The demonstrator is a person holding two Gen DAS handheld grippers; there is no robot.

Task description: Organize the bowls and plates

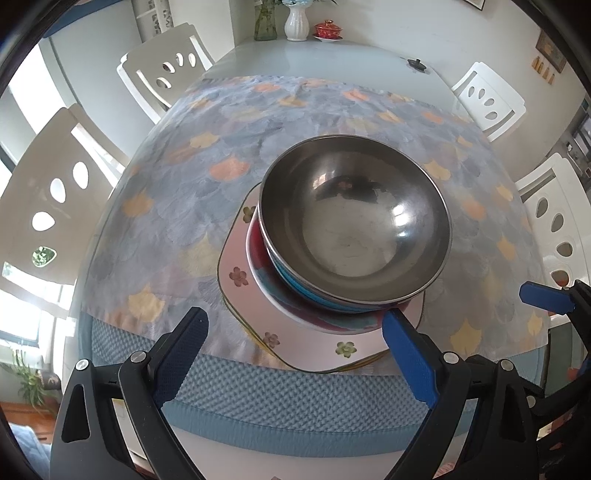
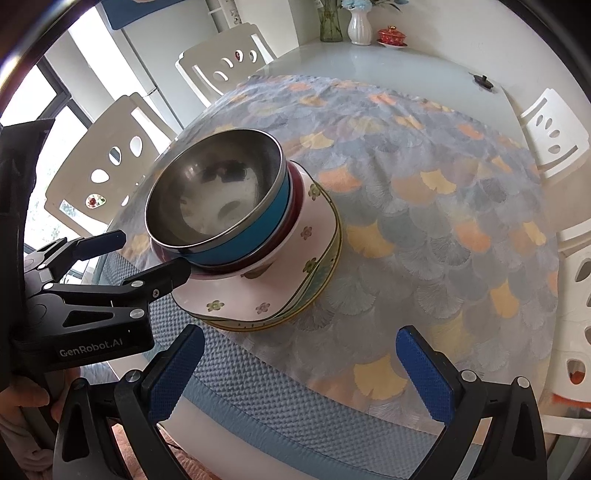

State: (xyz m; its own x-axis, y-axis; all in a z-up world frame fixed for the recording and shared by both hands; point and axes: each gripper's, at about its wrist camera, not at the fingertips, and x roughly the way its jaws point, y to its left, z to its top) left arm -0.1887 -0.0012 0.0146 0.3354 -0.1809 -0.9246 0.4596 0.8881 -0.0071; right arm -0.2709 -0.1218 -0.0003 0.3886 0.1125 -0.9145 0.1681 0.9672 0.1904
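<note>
The steel bowl [image 1: 354, 218] hides the nested bowls' insides (only rims show) and most of the plates [image 1: 240, 266].

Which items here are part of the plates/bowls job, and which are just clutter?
Job items:
steel bowl, top of the stack
blue bowl under it
red-rimmed bowl below that
floral plate
green-rimmed plate at the bottom

Lying about:
white vase
glass vase
red lidded cup
small black object
chairs

The only readable lettering is the white brand name "GenRobot.AI", printed on the side of the black metal body of the left gripper [image 2: 131, 254], seen in the right wrist view. No other text, number or label can be read.
</note>
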